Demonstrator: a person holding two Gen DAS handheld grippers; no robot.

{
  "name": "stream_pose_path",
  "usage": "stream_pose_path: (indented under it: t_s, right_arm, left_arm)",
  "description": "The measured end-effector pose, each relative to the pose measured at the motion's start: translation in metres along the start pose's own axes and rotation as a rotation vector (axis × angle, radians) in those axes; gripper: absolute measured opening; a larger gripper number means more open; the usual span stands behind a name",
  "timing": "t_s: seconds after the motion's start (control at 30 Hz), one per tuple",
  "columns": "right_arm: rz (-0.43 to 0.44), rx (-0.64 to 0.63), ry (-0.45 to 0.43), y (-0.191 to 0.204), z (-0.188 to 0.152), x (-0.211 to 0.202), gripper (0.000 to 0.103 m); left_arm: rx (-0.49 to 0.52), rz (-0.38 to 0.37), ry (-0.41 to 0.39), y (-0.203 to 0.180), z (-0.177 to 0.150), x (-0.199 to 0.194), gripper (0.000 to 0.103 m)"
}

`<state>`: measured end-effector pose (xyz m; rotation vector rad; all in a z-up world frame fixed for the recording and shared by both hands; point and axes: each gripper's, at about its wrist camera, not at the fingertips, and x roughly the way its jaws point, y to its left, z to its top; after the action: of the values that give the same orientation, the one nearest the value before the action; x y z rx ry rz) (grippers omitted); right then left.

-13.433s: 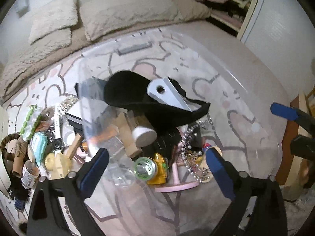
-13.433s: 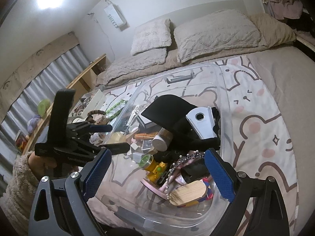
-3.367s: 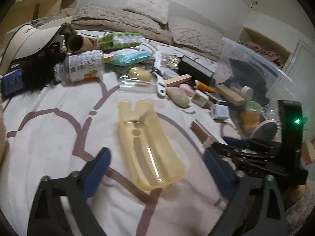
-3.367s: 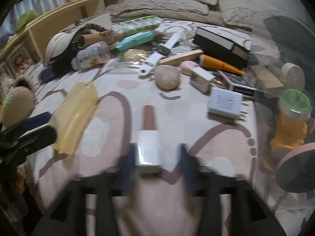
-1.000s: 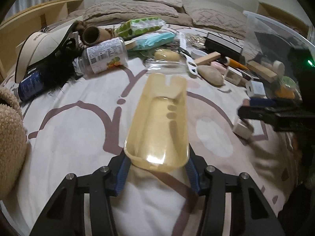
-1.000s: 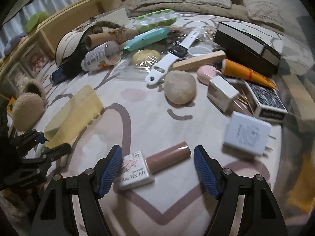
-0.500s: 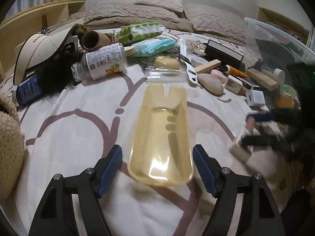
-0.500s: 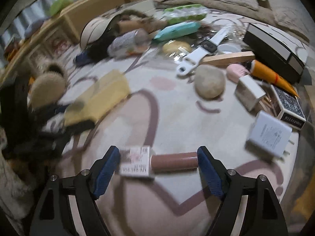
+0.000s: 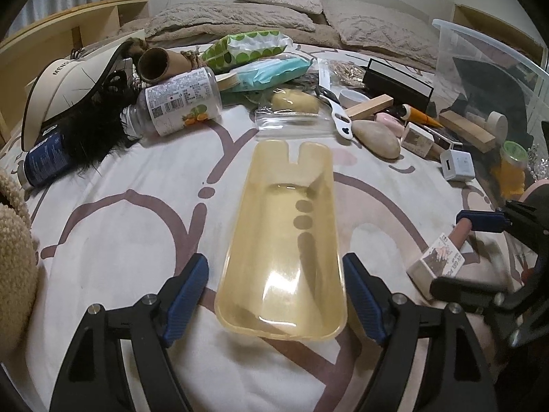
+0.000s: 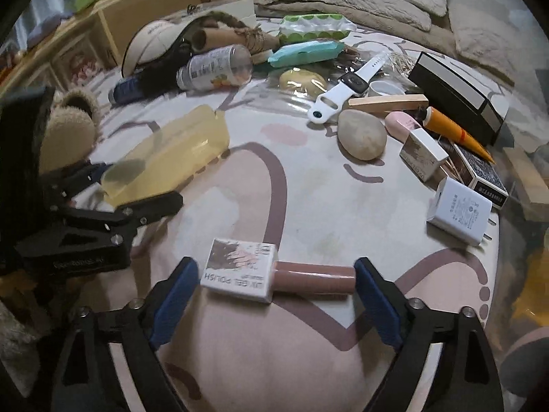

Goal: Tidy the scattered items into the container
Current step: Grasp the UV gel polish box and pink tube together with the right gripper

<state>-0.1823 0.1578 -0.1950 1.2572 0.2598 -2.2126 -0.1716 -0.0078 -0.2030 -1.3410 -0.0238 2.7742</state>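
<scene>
On a bed (image 9: 113,213) strewn with odds and ends, the left tongs (image 9: 274,288) are opening around the near end of a yellow tray (image 9: 284,240), their blue pads clear of its sides. The right tongs (image 10: 276,297) are opening too, straddling a gel polish bottle (image 10: 274,271) that lies crosswise on the bedspread between the pads, with the left pad apart from it. The clear container (image 9: 487,68) stands at the far right, already holding several things.
</scene>
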Motion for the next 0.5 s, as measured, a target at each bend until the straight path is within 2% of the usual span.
stream_pose_path:
  t_s: [0.07, 0.13, 0.27, 0.37, 0.5]
  right_arm:
    - [-0.024, 0.002, 0.005, 0.003, 0.000, 0.004, 0.097]
    - [-0.050, 0.027, 0.013, 0.002, 0.000, 0.010, 0.103]
    - [-0.038, 0.127, 0.015, -0.006, -0.002, 0.013, 0.103]
    - [-0.033, 0.184, 0.020, -0.012, -0.003, 0.014, 0.103]
    - [-0.084, 0.153, 0.022, -0.004, -0.005, 0.014, 0.103]
  left_arm:
    - [-0.004, -0.003, 0.006, 0.001, 0.000, 0.001, 0.080]
    - [-0.010, -0.006, 0.009, 0.002, 0.000, 0.001, 0.080]
    - [-0.023, -0.005, 0.015, 0.004, -0.001, 0.003, 0.095]
    - [-0.031, 0.000, 0.019, 0.005, -0.001, 0.004, 0.097]
    - [-0.027, 0.004, 0.026, 0.004, -0.003, 0.006, 0.102]
